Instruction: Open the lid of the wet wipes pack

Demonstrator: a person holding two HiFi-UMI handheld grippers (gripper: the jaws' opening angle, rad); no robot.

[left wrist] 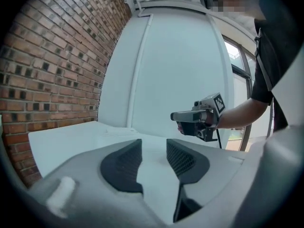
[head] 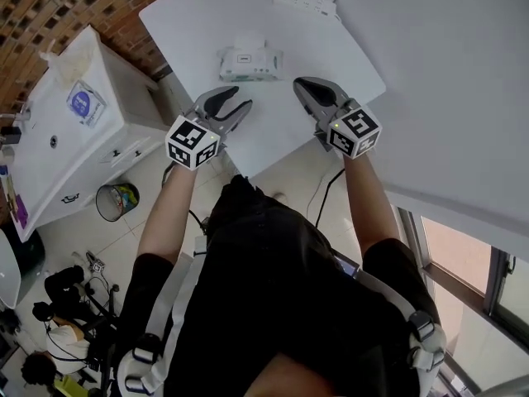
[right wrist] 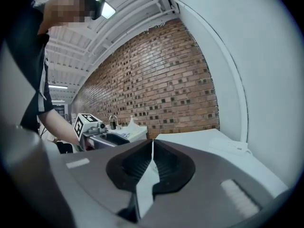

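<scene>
- The wet wipes pack (head: 249, 63) lies flat on the white desk (head: 190, 23), with its long axis running left to right in my head view and the lid facing up.
- My left tongs (head: 236, 102) are released, half-spread with nothing between them. They hover just short of the pack's near edge and point almost straight at it.
- My right tongs (head: 301, 82) are clenched on nothing, off the pack's right end.
- Neither tong camera shows the pack, so I judge both are aimed above it. The left looks better lined up, and I'd need to dip forward and down.
</scene>
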